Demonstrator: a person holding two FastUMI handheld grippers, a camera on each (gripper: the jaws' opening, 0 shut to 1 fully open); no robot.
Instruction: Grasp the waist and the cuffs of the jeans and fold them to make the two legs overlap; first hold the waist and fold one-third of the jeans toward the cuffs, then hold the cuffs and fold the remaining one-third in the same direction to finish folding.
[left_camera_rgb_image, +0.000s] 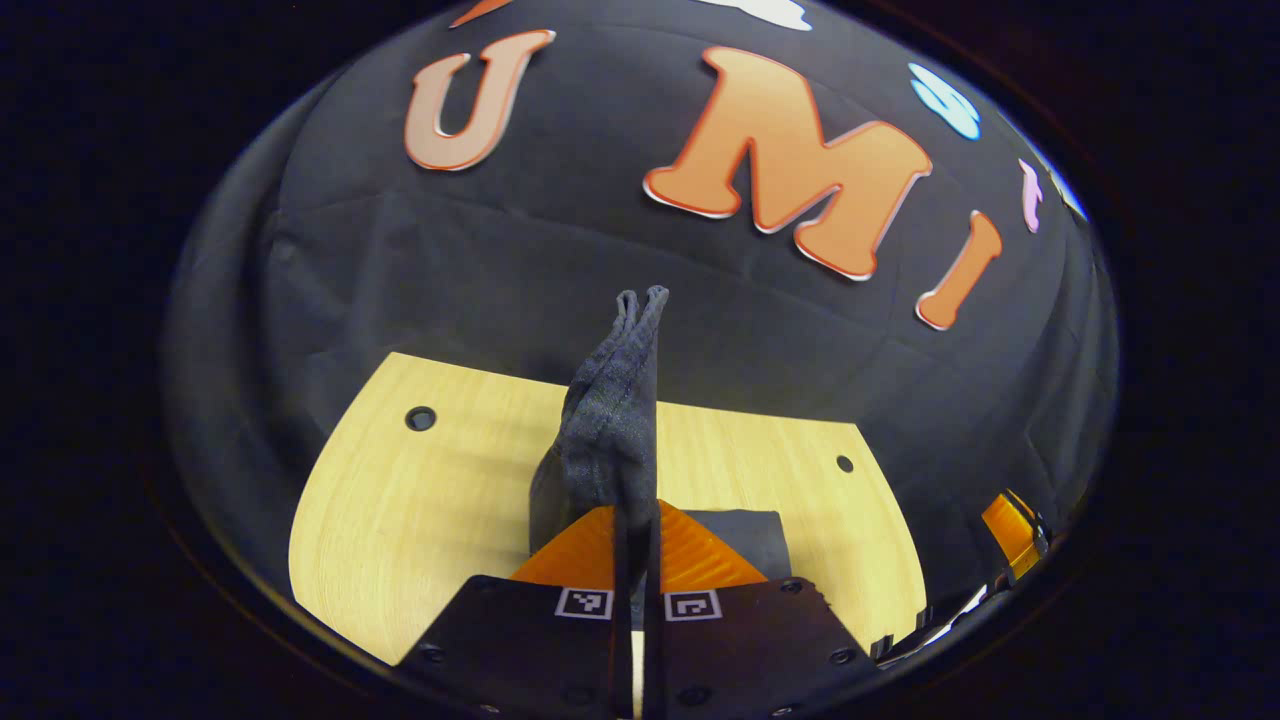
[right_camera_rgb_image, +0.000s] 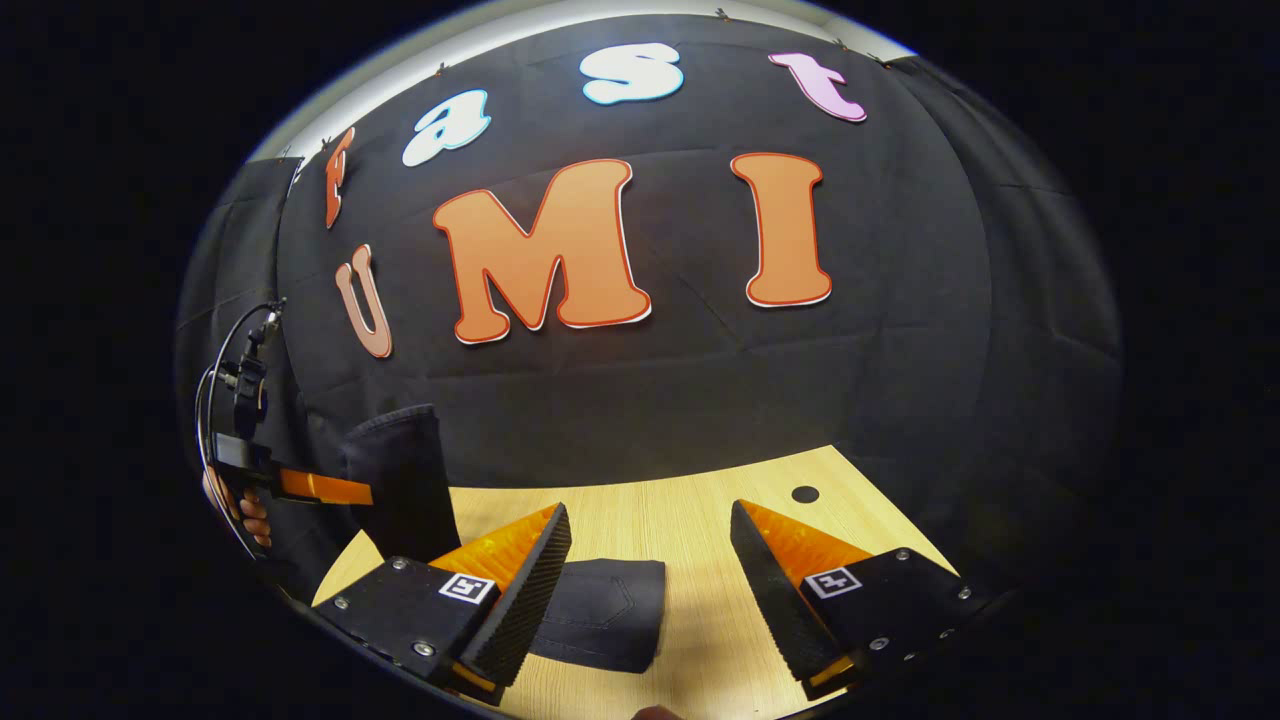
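Dark jeans rise in a bunched fold straight up from between the fingers of my left gripper, which is shut on the cloth above the wooden table. The rest of the jeans lies flat behind the fingers. In the right gripper view, my right gripper is open and hovers low over the table with nothing in it. The flat folded part of the jeans lies just beside its left finger. Farther left, the left gripper holds the lifted end of the jeans.
The light wooden table has round holes near its far corners. Black cloth walls stand close behind and beside it. A hand holds the left gripper at the table's left edge. The right gripper shows past the table's right edge.
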